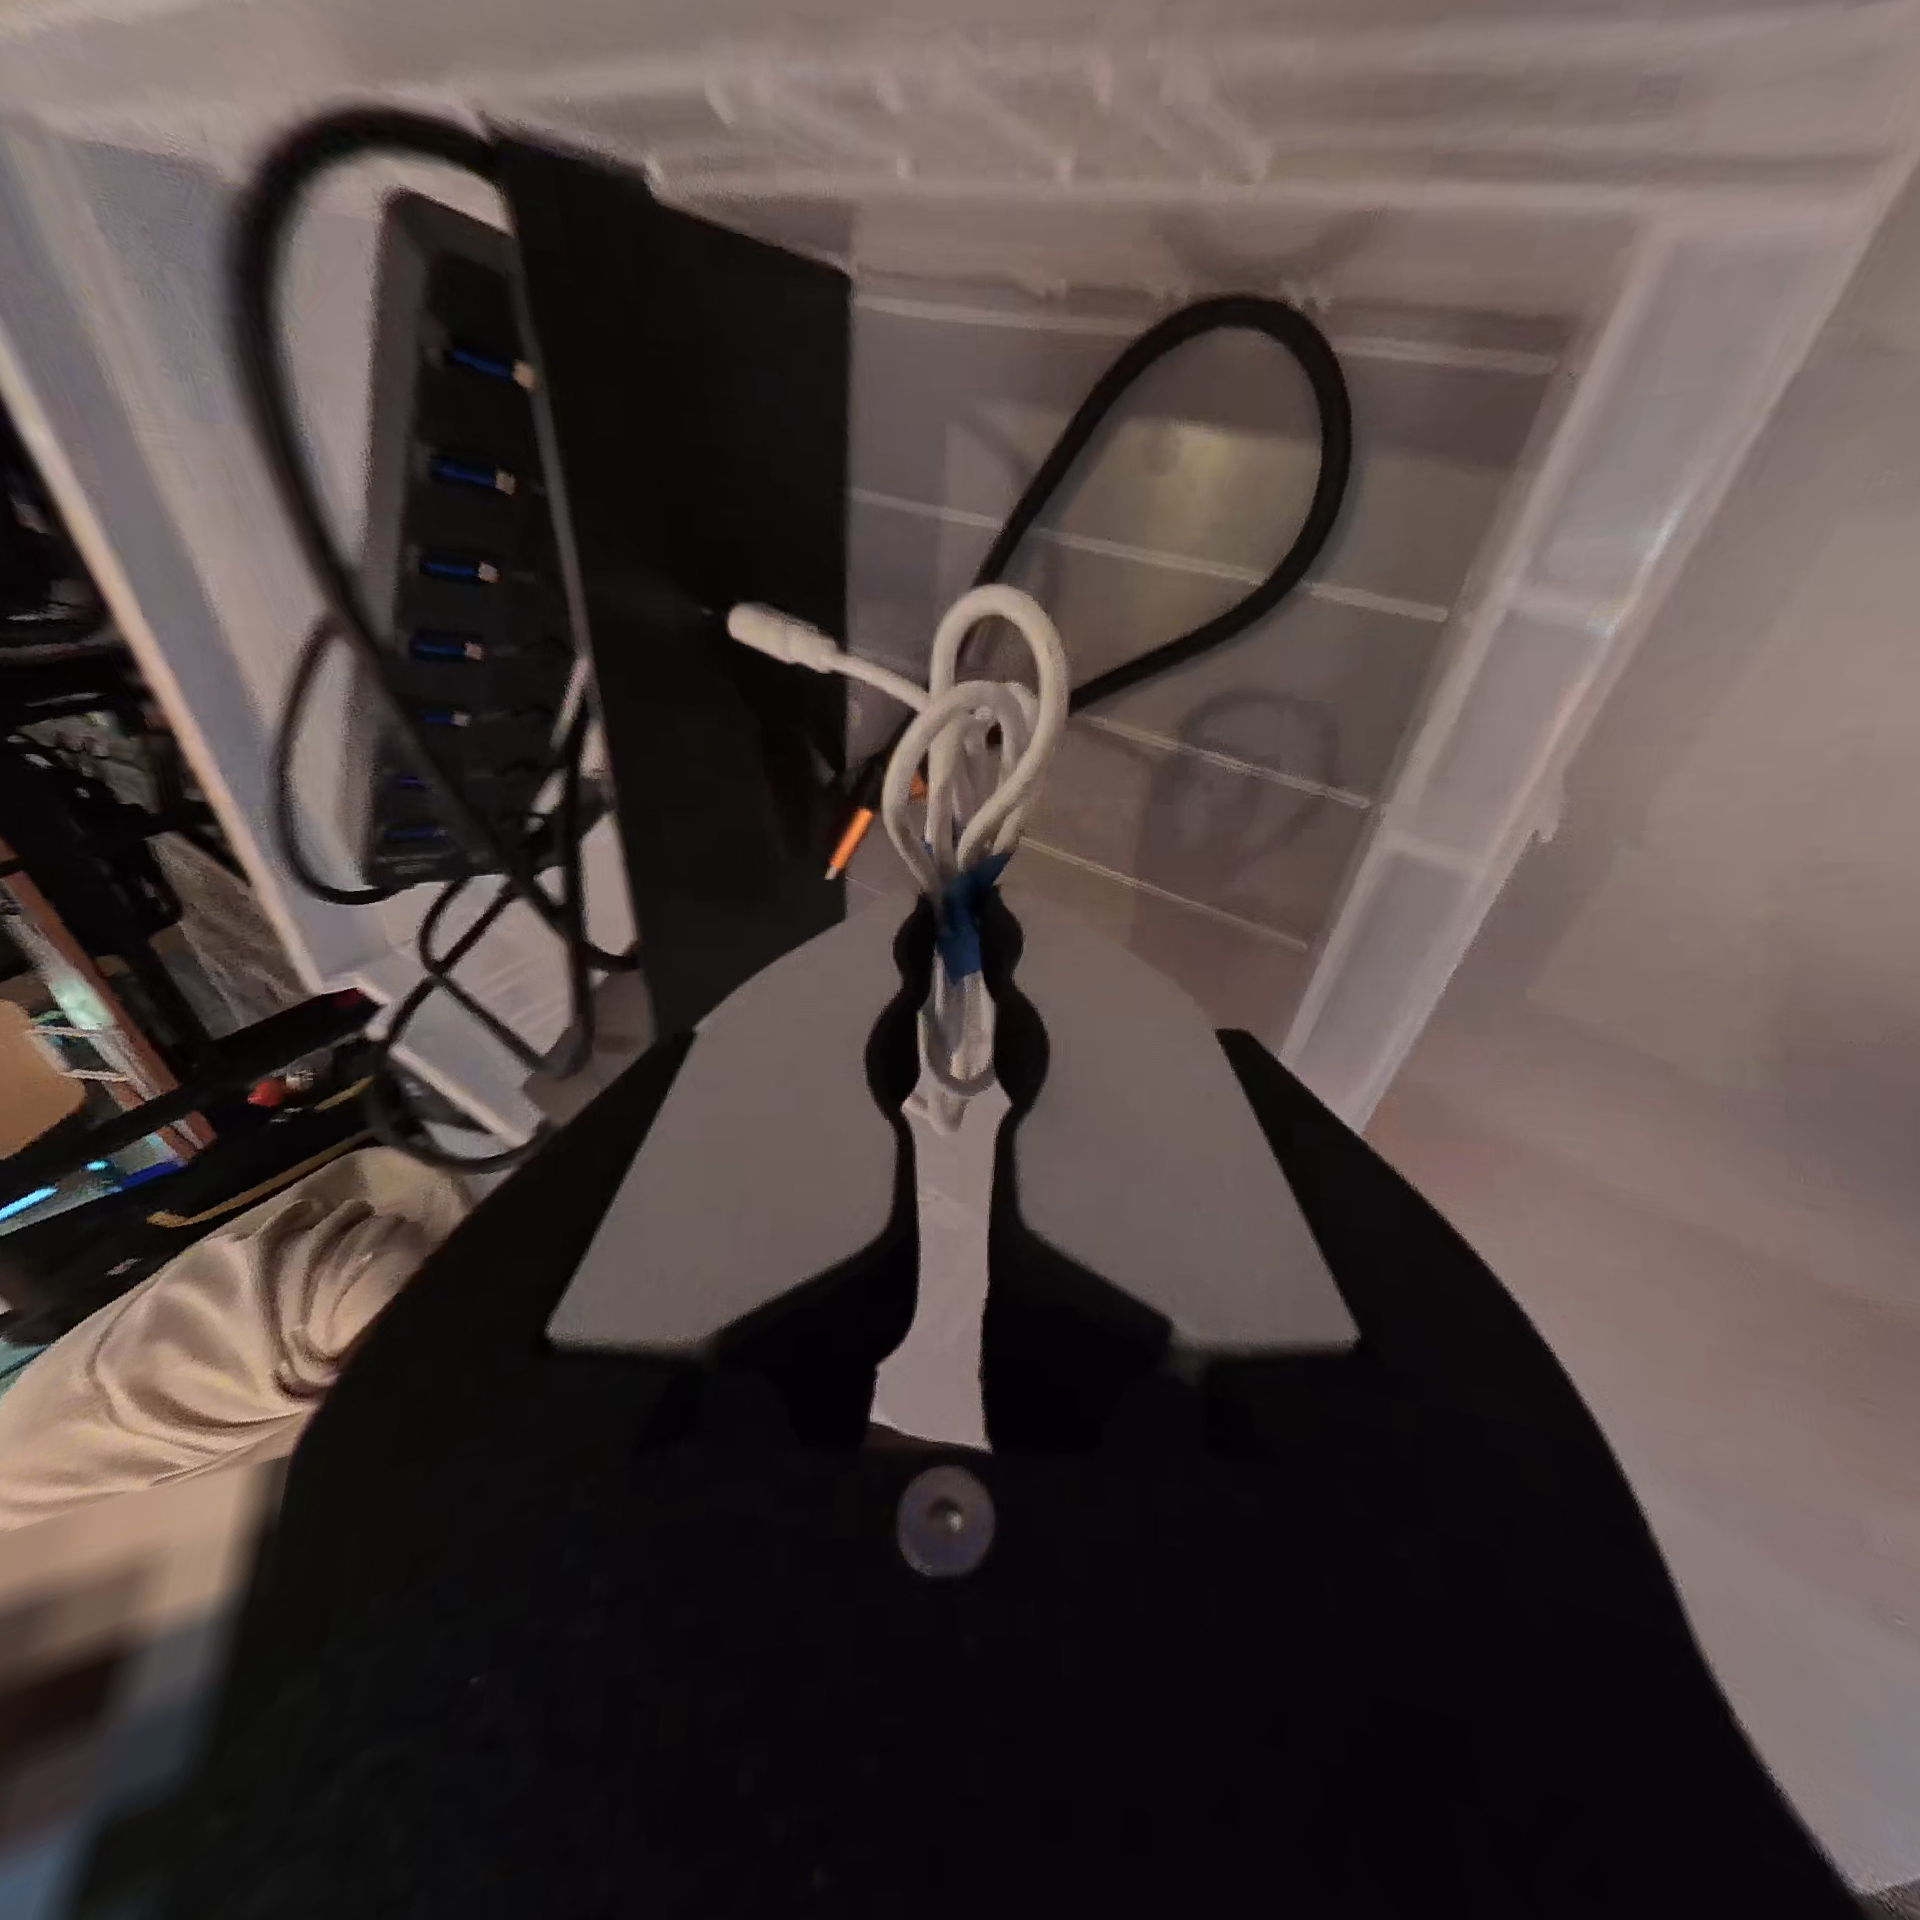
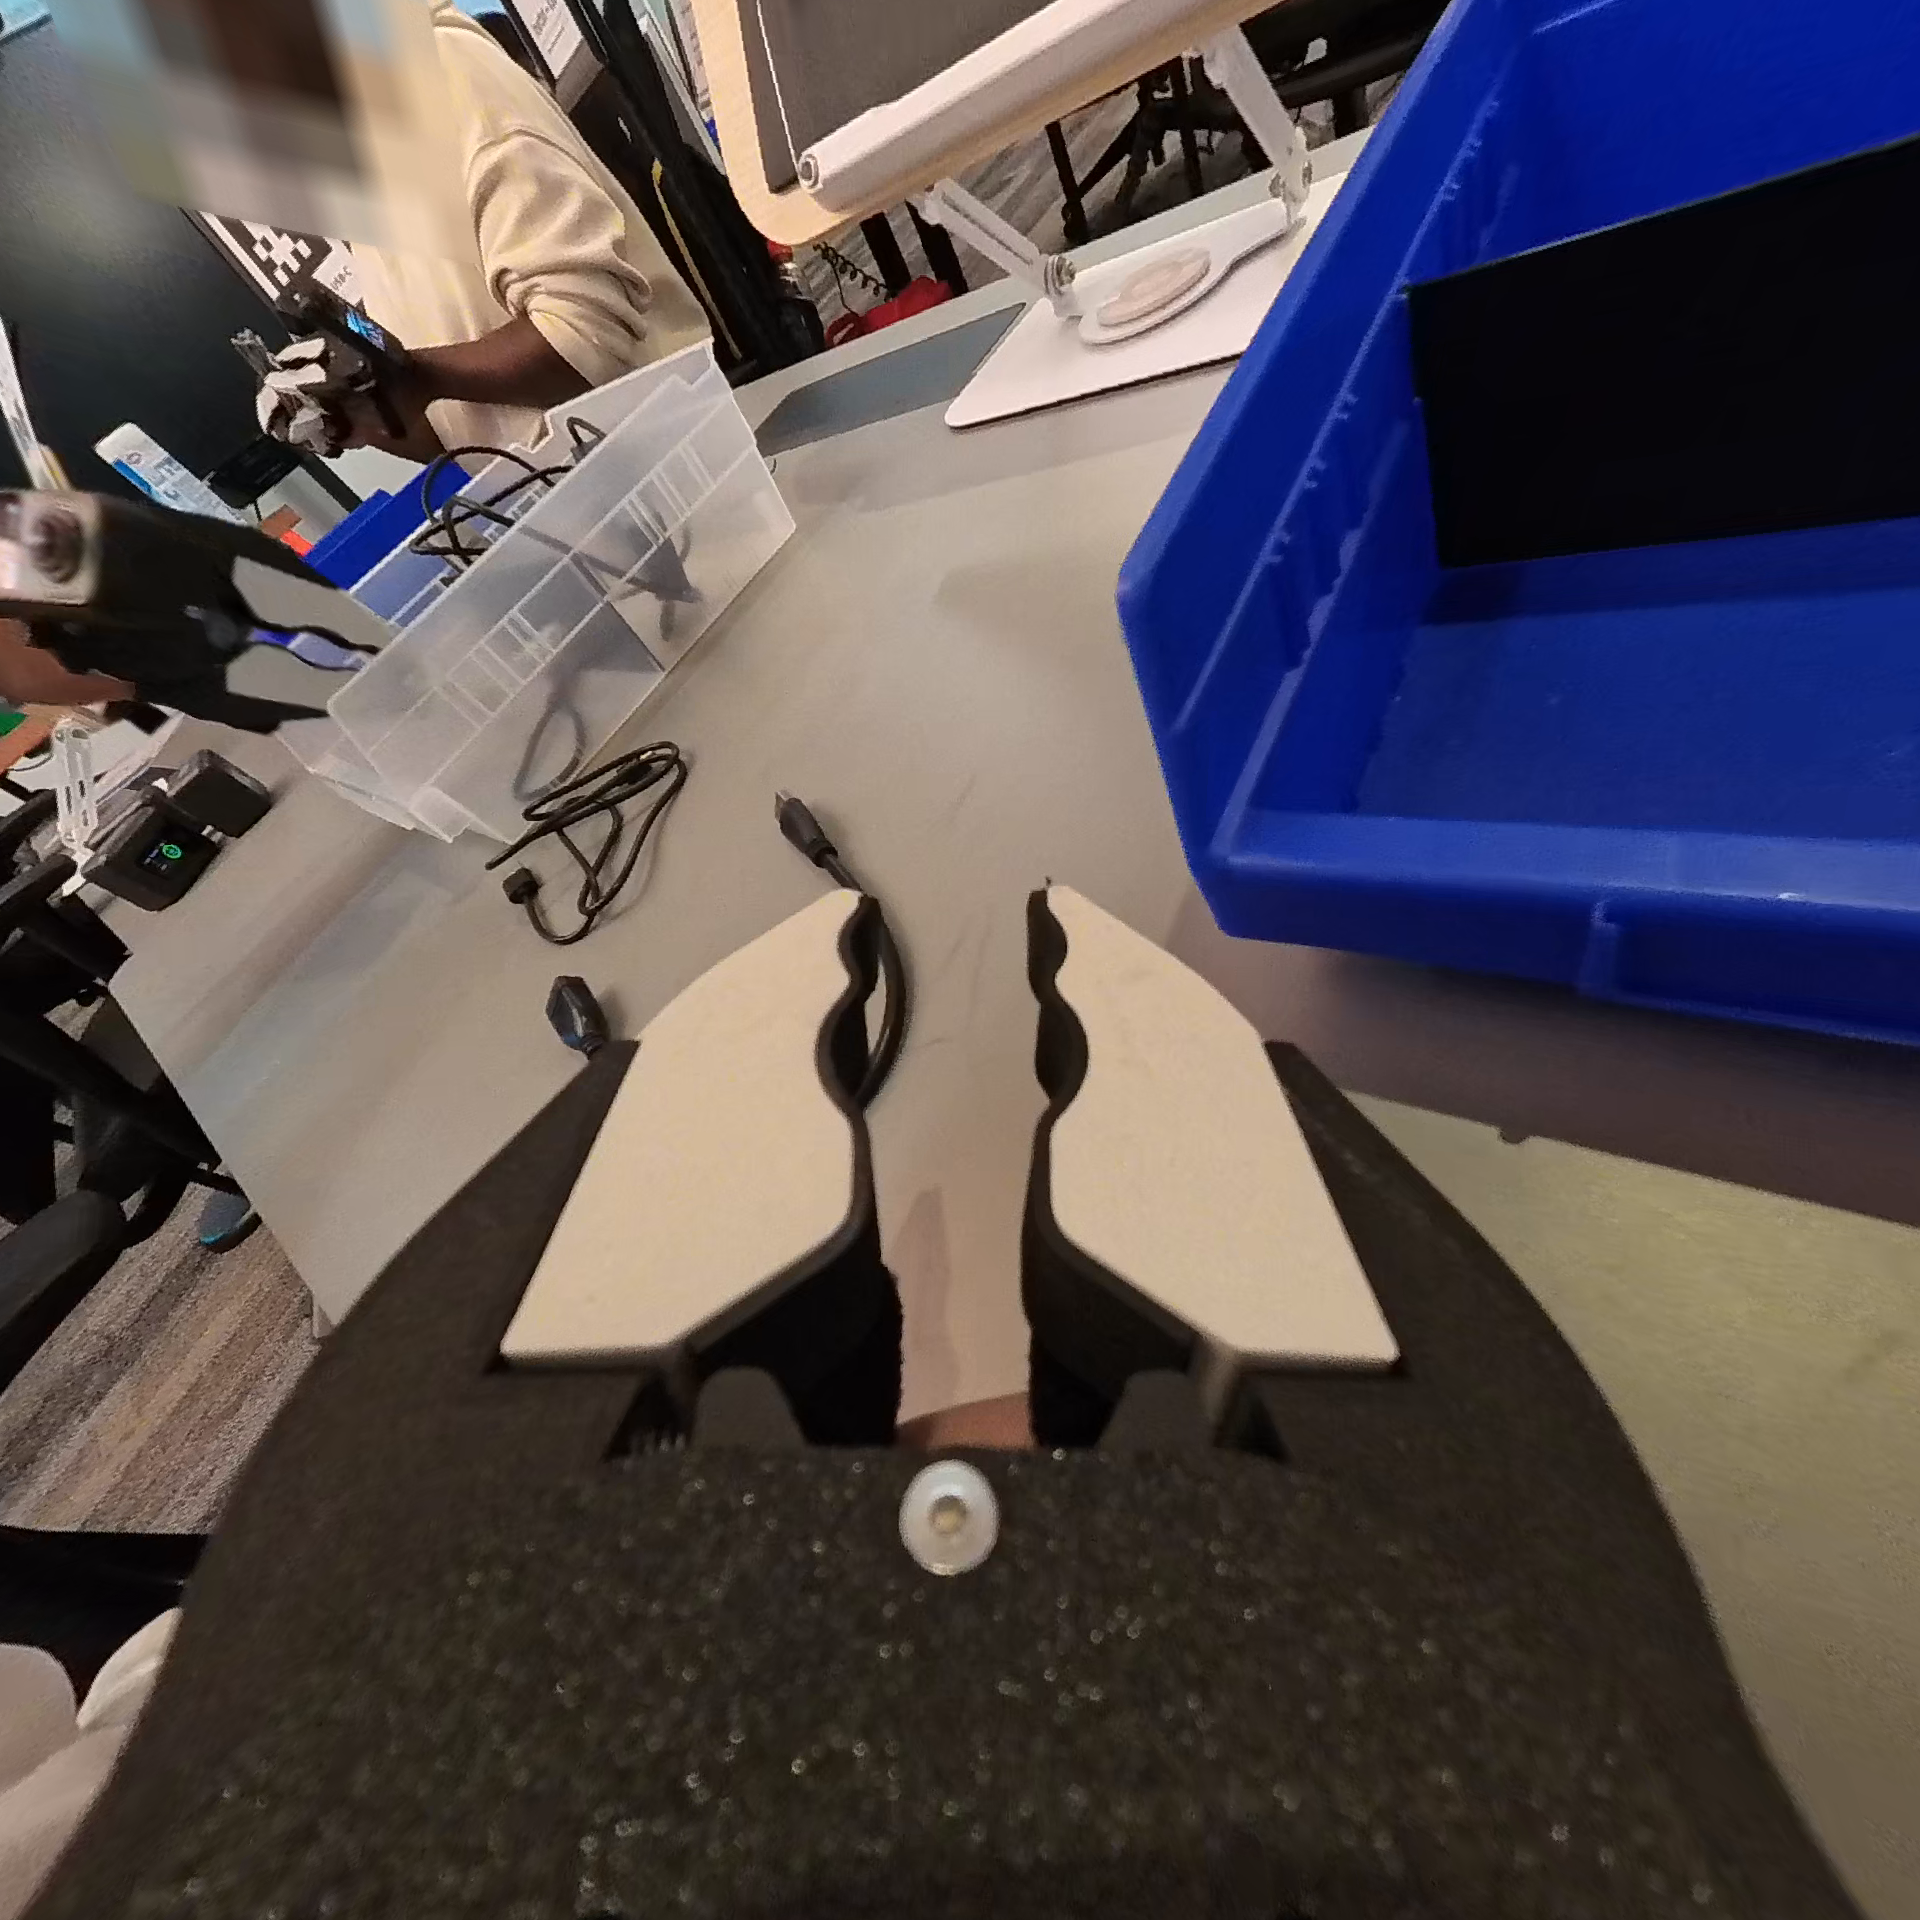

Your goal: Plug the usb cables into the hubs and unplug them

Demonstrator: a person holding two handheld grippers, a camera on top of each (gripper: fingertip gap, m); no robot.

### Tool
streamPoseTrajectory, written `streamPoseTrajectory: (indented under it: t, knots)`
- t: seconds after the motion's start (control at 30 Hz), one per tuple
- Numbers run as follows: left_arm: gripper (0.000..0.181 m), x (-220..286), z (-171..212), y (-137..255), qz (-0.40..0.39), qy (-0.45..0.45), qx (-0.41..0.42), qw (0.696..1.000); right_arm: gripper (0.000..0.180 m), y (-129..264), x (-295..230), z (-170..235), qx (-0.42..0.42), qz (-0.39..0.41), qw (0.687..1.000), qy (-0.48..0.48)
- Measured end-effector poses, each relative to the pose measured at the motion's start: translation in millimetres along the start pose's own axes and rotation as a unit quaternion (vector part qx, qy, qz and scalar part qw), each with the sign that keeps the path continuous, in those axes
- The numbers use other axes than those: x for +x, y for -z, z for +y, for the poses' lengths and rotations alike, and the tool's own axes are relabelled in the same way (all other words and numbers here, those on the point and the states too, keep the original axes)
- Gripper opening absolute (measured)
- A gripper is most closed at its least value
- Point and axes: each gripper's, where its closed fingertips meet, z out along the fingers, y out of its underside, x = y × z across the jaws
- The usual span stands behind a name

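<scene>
In the left wrist view my left gripper (image 1: 961, 914) is shut on a coiled white USB cable (image 1: 997, 707) bound with blue tape. It holds the cable above a clear plastic bin (image 1: 1455, 675). The cable's white plug (image 1: 774, 632) points left toward a black divider (image 1: 717, 468). A black hub (image 1: 436, 582) with several blue ports lies in the bin's left compartment. My right gripper (image 2: 948, 899) is open and empty just above the grey table (image 2: 987, 644). A black cable with its plug (image 2: 805, 831) lies on the table beside its left finger.
A black cable loop (image 1: 1320, 499) and an orange-tipped plug (image 1: 852, 842) lie in the bin's right compartment. A large blue bin (image 2: 1507, 727) stands at the right. A coiled black cable (image 2: 603, 831) and a small black connector (image 2: 577, 1013) lie on the table. A person (image 2: 540, 239) is behind the clear bin (image 2: 665, 488).
</scene>
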Motion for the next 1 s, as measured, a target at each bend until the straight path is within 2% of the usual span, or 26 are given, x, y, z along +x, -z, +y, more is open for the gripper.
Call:
streamPoseTrajectory:
  t: [0.13, 0.23, 0.3, 0.4, 0.53, 0.67, 0.77, 0.83, 0.9, 1.0]
  knots:
    - [0.008, -20.0, -29.3, 61.7, -0.066, 0.015, 0.043, 0.997, 0.027, -0.6, 1.4, 0.6, -0.002, -0.001, 1.000, -0.003]
    - [0.008, -10.8, -90.4, 121.7, -0.088, 0.022, 0.139, 0.986, 0.027, -1.1, 1.8, 1.7, -0.004, -0.002, 1.000, -0.004]
    - [0.008, 17.8, -146.3, 138.3, -0.064, -0.001, 0.198, 0.978, 0.027, -1.7, 1.5, 1.7, -0.005, -0.004, 1.000, -0.007]
    - [0.008, 68.0, -221.8, 120.3, -0.040, -0.089, 0.232, 0.968, 0.027, -3.2, -1.3, 2.2, -0.006, -0.013, 1.000, -0.013]
    - [0.008, 98.4, -278.4, 58.9, -0.026, -0.174, 0.220, 0.960, 0.027, -2.1, -4.2, 1.4, -0.005, -0.016, 1.000, -0.008]
    - [0.009, 105.6, -291.8, 21.6, 0.004, -0.192, 0.199, 0.961, 0.027, 2.5, -2.8, -2.1, 0.003, -0.011, 1.000, -0.006]
    - [0.014, 112.9, -289.1, 26.0, 0.032, -0.170, 0.207, 0.963, 0.027, 6.4, -0.6, -2.4, 0.007, -0.010, 1.000, -0.012]
    - [0.027, 113.0, -288.0, 42.0, 0.054, -0.116, 0.234, 0.964, 0.027, 8.0, 0.4, -1.5, 0.007, -0.012, 1.000, -0.020]
    - [0.029, 98.5, -281.5, 67.9, 0.078, -0.029, 0.279, 0.957, 0.027, 8.0, 0.0, -1.8, 0.008, -0.017, 1.000, -0.025]
    - [0.032, 35.1, -238.9, 101.2, 0.065, 0.114, 0.323, 0.937, 0.027, 6.4, -1.6, -0.3, 0.004, -0.019, 1.000, -0.015]
